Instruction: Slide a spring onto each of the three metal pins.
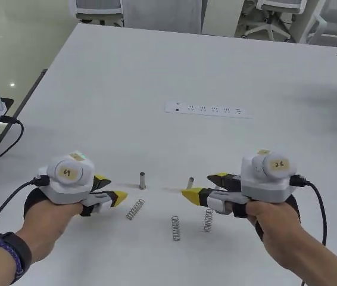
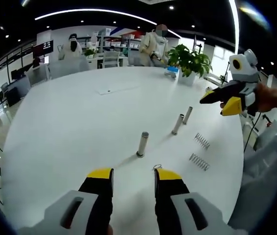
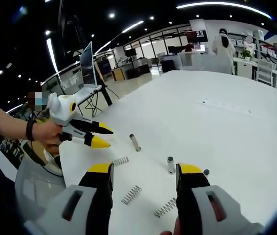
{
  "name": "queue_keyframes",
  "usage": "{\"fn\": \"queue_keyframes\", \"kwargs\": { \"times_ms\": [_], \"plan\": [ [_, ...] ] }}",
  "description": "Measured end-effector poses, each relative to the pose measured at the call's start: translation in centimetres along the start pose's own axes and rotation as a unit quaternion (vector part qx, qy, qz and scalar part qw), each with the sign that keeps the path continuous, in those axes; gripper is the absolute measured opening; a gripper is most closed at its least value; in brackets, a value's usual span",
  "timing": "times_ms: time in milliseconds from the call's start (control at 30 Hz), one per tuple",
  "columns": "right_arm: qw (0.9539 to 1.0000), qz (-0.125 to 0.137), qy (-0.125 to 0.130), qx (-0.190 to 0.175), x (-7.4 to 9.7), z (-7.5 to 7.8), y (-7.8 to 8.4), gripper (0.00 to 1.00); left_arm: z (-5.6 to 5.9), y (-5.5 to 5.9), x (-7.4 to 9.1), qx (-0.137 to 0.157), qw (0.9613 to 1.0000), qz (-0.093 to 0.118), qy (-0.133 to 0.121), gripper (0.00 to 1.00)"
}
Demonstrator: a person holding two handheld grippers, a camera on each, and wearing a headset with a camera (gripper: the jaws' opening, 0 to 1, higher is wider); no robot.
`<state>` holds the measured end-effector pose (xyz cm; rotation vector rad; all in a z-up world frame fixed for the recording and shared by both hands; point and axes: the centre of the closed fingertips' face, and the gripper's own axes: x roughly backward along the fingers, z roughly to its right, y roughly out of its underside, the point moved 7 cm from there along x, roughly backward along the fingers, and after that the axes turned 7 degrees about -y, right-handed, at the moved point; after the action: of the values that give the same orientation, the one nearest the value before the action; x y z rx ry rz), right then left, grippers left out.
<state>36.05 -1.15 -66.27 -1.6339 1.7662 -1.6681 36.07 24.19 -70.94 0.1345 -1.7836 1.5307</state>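
Currently lying loose on the tabletop [image 1: 156, 71], just nearer than the pins [image 1: 142, 180]: three springs [image 1: 175, 228]. Left of the pins, left hand-held gripper [image 1: 116, 189], jaws spread. At their right end, right hand-held gripper [image 1: 199, 186], likewise spread.

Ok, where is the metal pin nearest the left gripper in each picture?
Head view: the metal pin stands left of centre, beside the left gripper.
Left gripper view: it is mid-picture, above the jaws.
Right gripper view: it is left of centre, farthest away.
Shared landmark: the white power strip beyond it.
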Motion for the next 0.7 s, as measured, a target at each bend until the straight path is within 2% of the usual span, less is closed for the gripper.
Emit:
{"fn": "queue_keyframes", "kwargs": {
  "times_ms": [367,700],
  "plan": [
    [1.0000,0.000,0.003,-0.004,1.2,-0.1,0.6,0.53,0.0,-0.9,2.1,0.003,0.9998,0.021,-0.007,0.32],
    [1.0000,-0.002,0.009,-0.004,2.6,0.0,1.4,0.55,0.0,-0.7,4.3,0.029,0.9987,0.037,-0.017,0.36]
  ]
}}
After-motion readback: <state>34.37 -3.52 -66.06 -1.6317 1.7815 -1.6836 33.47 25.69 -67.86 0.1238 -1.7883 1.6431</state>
